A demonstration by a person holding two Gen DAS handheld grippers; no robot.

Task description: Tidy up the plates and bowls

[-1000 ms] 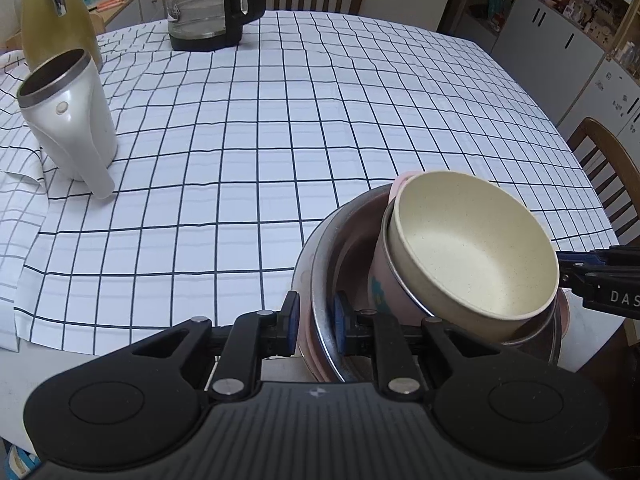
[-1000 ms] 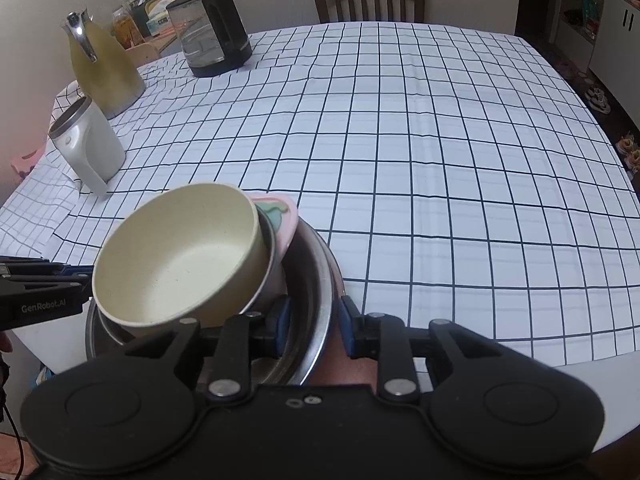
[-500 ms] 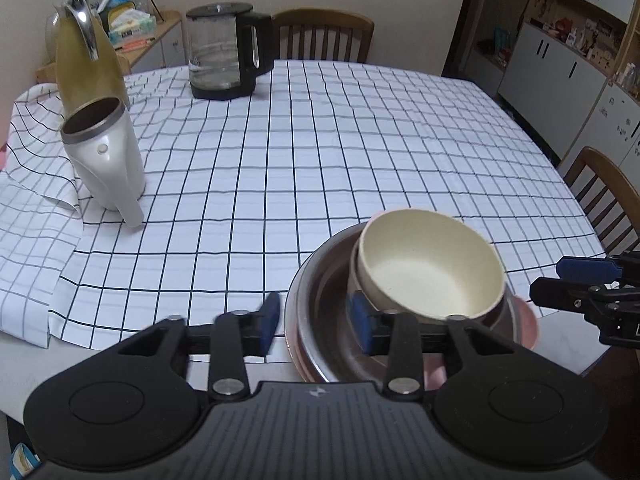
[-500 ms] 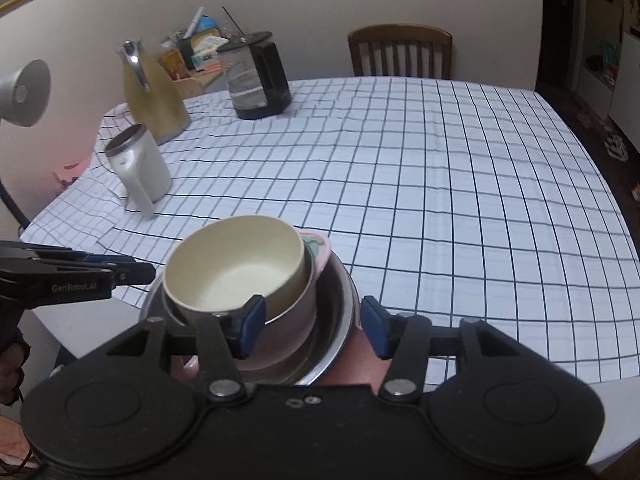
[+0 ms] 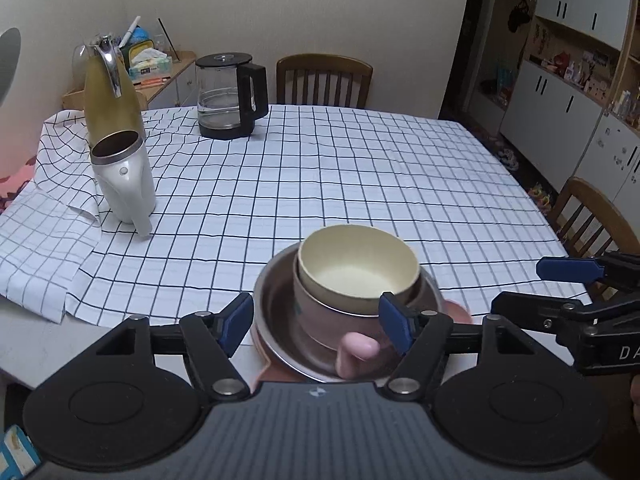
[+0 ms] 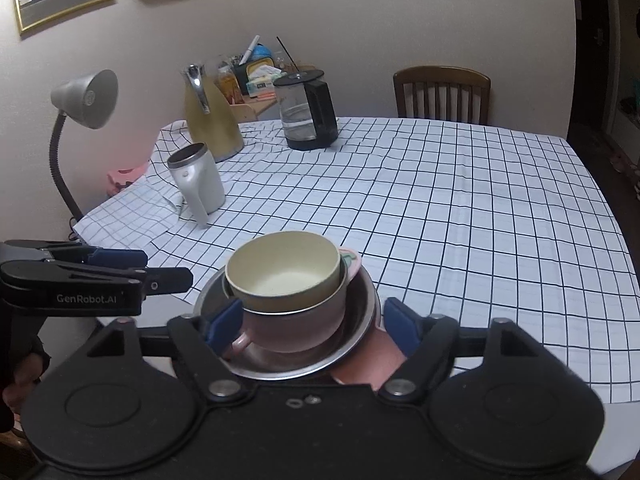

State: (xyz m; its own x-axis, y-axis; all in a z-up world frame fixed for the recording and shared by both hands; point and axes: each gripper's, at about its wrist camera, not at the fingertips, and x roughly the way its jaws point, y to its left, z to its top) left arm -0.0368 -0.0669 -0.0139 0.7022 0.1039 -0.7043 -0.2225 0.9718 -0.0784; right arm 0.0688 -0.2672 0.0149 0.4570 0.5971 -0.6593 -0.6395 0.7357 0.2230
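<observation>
A stack of dishes is seen at the near edge of the worktop [image 5: 360,168], which is covered by a white cloth with a dark grid. At the bottom of the stack a pink plate [image 6: 368,360] is partly seen, jutting past the worktop's edge. On it a steel bowl [image 6: 360,320] is set, inside that a pink bowl [image 6: 296,328], and on top a cream bowl [image 6: 280,276] is nested. A pink handle or lug [image 6: 240,342] is seen at the pink bowl's near side.

The left claw [image 5: 316,328] is being opened; its blue pads [image 5: 236,320] are spread to either side of the stack in its own view, and nothing is pressed by them. The right claw [image 6: 308,326] is likewise being opened, its pads [image 6: 400,328] standing wide and clear of the dishes. Each claw is seen from the other's camera, beside the stack and apart from it.

Further back on the worktop a white mug [image 5: 124,180] is stood at the left, with a yellow jug [image 5: 110,96] behind it and a glass kettle [image 5: 230,96] near the far edge. A chair [image 5: 324,80] is set at the far side, and a grey lamp [image 6: 86,100] is seen at the left in the right view.
</observation>
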